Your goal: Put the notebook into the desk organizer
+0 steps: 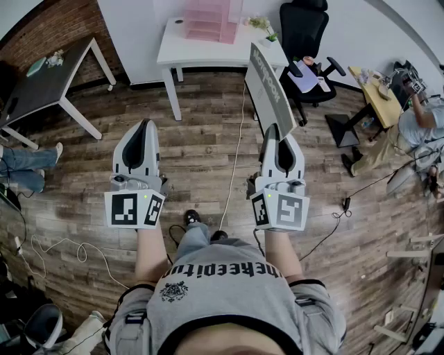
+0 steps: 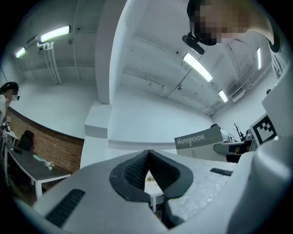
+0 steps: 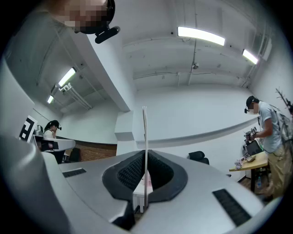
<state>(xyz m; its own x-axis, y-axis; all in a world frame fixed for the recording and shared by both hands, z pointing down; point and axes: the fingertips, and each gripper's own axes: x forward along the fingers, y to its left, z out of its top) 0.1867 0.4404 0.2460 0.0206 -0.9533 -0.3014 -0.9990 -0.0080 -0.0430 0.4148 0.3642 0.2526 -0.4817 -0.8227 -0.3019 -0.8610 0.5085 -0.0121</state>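
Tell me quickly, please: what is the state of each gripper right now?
Left gripper: closed, nothing between its jaws.
Right gripper: closed on the notebook, gripping its edge.

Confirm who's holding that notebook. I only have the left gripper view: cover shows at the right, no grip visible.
Observer: The right gripper is shut on the notebook; its own view shows it edge-on between the jaws.
Operator: Organizer in sight?
Observer: Head view has the pink desk organizer on the white table, ahead of both grippers.
Operator: What's in between?
Observer: Wooden floor with a white cable running across it; the grippers look short of the table.
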